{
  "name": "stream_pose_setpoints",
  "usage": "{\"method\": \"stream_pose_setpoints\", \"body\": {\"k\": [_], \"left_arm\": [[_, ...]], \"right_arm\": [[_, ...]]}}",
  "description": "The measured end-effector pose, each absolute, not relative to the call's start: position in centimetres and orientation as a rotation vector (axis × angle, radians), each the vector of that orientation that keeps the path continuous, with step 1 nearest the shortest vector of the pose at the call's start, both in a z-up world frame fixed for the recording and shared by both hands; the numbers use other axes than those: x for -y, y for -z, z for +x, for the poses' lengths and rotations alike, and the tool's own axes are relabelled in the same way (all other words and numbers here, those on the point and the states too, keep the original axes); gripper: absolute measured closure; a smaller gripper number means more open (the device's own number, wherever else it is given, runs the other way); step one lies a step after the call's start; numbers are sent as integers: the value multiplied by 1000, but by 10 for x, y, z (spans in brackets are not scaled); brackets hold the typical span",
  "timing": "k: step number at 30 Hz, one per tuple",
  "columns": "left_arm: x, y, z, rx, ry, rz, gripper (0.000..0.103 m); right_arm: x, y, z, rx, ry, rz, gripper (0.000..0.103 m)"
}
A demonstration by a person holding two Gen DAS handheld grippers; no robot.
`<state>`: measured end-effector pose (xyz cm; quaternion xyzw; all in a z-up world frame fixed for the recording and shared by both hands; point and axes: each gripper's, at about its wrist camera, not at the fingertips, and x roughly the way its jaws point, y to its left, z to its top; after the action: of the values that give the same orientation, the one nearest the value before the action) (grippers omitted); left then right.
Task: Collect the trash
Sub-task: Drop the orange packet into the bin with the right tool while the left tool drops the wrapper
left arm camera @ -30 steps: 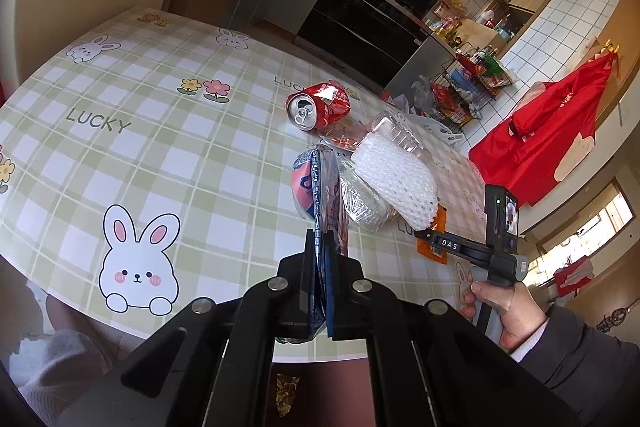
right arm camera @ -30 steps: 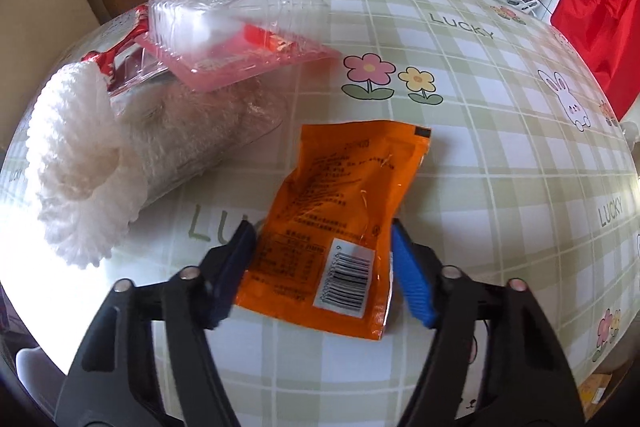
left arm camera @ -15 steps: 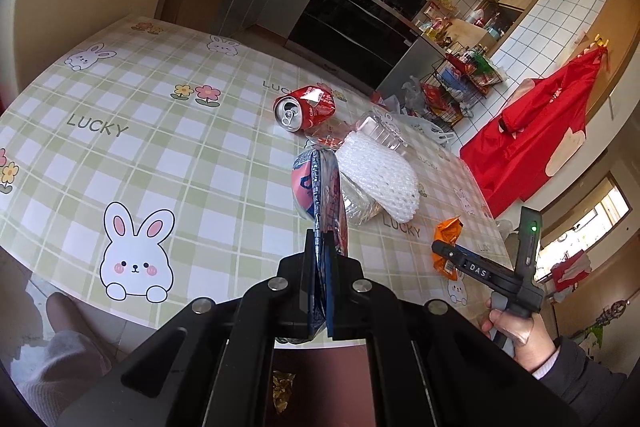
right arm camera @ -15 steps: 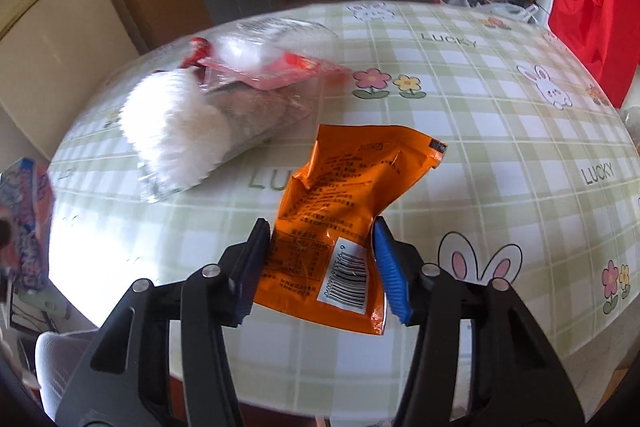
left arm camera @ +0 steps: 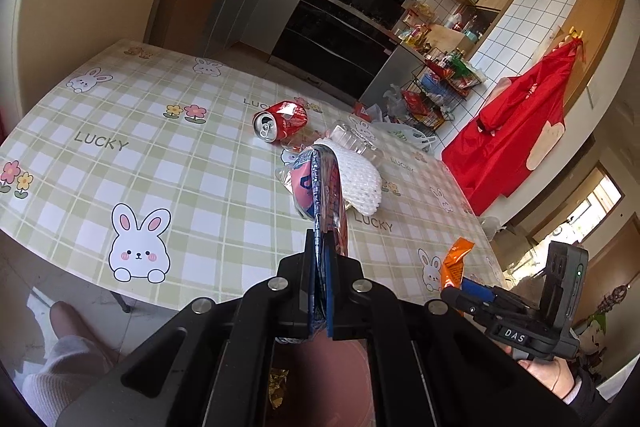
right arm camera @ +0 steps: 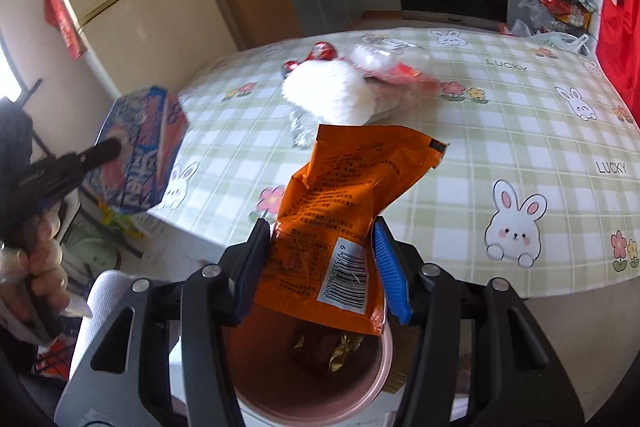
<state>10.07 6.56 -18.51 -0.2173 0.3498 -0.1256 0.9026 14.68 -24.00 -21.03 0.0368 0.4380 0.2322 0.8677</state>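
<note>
My left gripper (left arm camera: 322, 251) is shut on a blue and red snack wrapper (left arm camera: 316, 183), which stands upright between its pads, off the table. My right gripper (right arm camera: 320, 259) is shut on an orange snack packet (right arm camera: 344, 195), barcode toward the camera, held in the air above a pink bin (right arm camera: 384, 359) at the table's near edge. The left wrist view also shows the bin's interior (left arm camera: 328, 359) under the left fingers. On the table lie a crushed red can (left arm camera: 280, 121), a white foam net (left arm camera: 360, 175) and a clear plastic clamshell (left arm camera: 356, 137).
The checked rabbit tablecloth (left arm camera: 120, 163) covers the table. A gold wrapper (right arm camera: 340, 347) lies inside the bin. A person's knee (left arm camera: 68, 319) is at lower left. A wire rack (left arm camera: 436, 95) and a red apron (left arm camera: 516, 131) stand beyond the table; a fridge (right arm camera: 132, 7) is at left.
The right gripper closed on the orange packet, lifted it off the table and drew it back over the pink bin. The left gripper rose and pulled back with its wrapper.
</note>
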Motion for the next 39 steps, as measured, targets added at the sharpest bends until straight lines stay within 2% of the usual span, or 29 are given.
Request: {"method": "stream_pose_setpoints", "body": {"k": [7, 11, 15, 19, 22, 26, 27, 33, 39], "left_arm": [[-63, 175, 77, -702, 272, -440, 99], [-61, 169, 66, -685, 281, -435, 99], [-62, 167, 62, -680, 287, -429, 99], [-65, 164, 59, -672, 286, -433, 99], [-67, 165, 58, -675, 284, -437, 99], [-66, 168, 59, -688, 291, -442, 99], [-66, 169, 59, -693, 296, -446, 99], [-51, 173, 56, -722, 337, -428, 99], [-36, 190, 52, -790, 367, -404, 99]], "right_arm": [[230, 215, 117, -983, -546, 59, 50], [221, 214, 107, -999, -573, 34, 46], [213, 214, 99, -1022, -610, 31, 37], [205, 213, 94, -1025, -614, -5, 36], [205, 211, 95, -1013, -607, -16, 29], [211, 204, 99, -962, -545, -17, 8], [214, 200, 99, -927, -512, -24, 7], [222, 181, 93, -750, -373, -84, 6], [241, 179, 95, -708, -291, -8, 6]]}}
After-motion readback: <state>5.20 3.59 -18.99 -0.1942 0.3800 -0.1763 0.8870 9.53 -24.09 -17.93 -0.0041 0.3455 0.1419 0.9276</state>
